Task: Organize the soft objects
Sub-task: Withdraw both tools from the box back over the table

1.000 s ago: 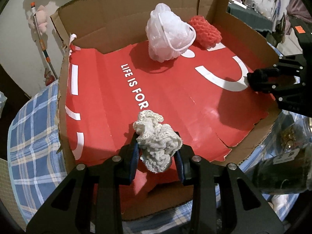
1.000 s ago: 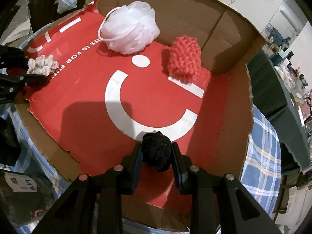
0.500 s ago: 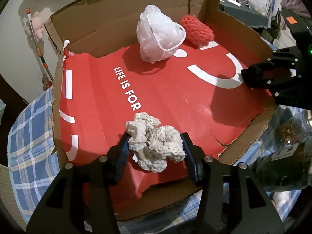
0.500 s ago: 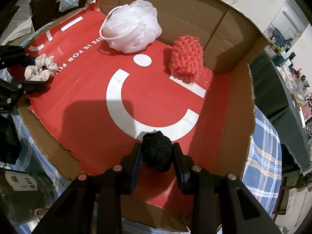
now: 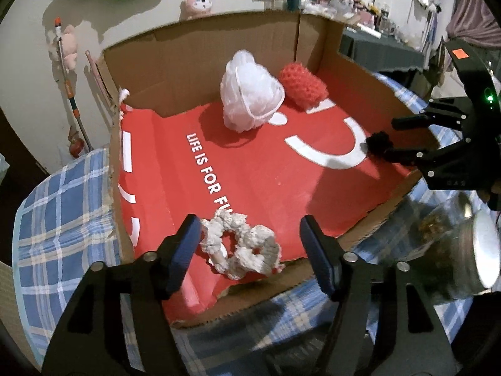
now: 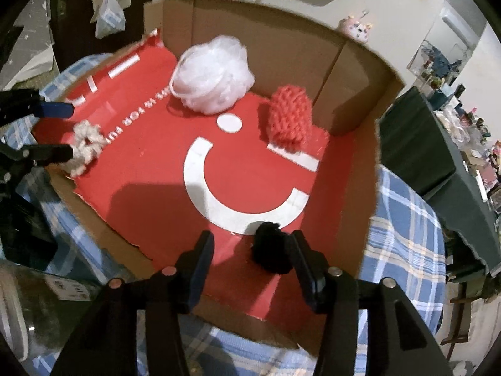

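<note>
Cream crocheted scrunchie lies on the red printed floor of the cardboard box, between the spread fingers of the left gripper, evidently released. Right gripper likewise stands spread, the black fuzzy pompom resting against one finger, apparently deposited beside the other sorted items.

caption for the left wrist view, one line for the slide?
Left gripper open around a white scrunchie at the box's near edge; white loofah and red pouf at the back.
</note>
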A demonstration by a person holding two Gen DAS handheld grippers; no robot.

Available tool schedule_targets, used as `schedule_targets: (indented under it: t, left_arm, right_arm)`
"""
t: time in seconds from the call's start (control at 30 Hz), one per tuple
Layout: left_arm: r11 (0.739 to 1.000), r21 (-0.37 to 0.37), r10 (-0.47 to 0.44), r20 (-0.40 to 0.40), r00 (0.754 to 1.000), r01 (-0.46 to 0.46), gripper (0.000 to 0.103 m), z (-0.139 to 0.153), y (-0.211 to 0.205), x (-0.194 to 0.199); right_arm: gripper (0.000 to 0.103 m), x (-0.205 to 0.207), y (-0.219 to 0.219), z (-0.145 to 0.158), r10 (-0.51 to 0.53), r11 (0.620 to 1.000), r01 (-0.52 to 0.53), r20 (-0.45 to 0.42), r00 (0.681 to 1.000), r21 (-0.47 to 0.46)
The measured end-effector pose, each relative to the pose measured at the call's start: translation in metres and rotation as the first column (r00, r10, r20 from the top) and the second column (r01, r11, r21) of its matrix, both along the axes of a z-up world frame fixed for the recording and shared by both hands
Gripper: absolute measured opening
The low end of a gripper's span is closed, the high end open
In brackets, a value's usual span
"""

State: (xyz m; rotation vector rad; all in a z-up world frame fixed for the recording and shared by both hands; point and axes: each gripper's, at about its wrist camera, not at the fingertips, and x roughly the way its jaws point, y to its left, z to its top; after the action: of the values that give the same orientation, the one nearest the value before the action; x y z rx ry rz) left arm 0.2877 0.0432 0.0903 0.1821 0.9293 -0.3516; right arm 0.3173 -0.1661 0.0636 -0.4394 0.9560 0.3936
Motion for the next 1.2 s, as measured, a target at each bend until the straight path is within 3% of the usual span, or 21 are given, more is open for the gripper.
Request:
schedule_targets:
  t: [0.1, 0.27, 0.33, 0.47, 0.6, 0.7, 0.8, 1.2]
  left_arm:
    - [1.0, -0.03, 0.001, 0.035, 0.999, 0.0, 0.069, 0.012, 0.0, -0.012]
    - [0.996, -0.085, 0.012, 0.101, 0.995, -0.004, 0.076, 0.033, -0.003, -0.039]
    - [0.994, -0.107, 0.018, 0.13, 0.991, -0.004, 0.076, 0.041, -0.004, -0.051]
    - [0.989, -0.148, 0.031, 0.177, 0.984, -0.004, 0.077, 0.056, -0.007, -0.074]
    - [0.988, -0.155, 0.047, 0.255, 0.966, -0.007, 0.081, 0.069, -0.014, -0.098]
    - [0.985, -0.171, 0.068, 0.327, 0.943, -0.012, 0.09, 0.081, -0.019, -0.122]
    - [0.983, -0.183, 0.079, 0.389, 0.918, -0.007, 0.091, 0.09, -0.023, -0.145]
    - [0.969, -0.24, 0.185, 0.56, 0.807, -0.055, 0.1, 0.1, -0.033, -0.23]
  right_arm:
    - [0.067, -0.014, -0.003, 0.018, -0.008, 1.0, 0.006, 0.05, 0.999, 0.024]
    - [0.071, -0.036, -0.007, 0.043, -0.019, 0.998, 0.011, 0.118, 0.993, 0.068]
    - [0.08, -0.044, -0.009, 0.05, -0.024, 0.997, 0.012, 0.147, 0.989, 0.077]
    - [0.082, -0.07, -0.011, 0.069, -0.031, 0.993, 0.007, 0.204, 0.978, 0.115]
    - [0.093, -0.096, -0.012, 0.083, -0.032, 0.99, -0.007, 0.265, 0.964, 0.143]
    - [0.094, -0.118, -0.012, 0.094, -0.042, 0.986, -0.011, 0.315, 0.948, 0.164]
    - [0.103, -0.14, -0.014, 0.103, -0.056, 0.979, -0.019, 0.358, 0.932, 0.202]
    - [0.103, -0.228, -0.023, 0.112, -0.157, 0.954, 0.002, 0.496, 0.854, 0.299]
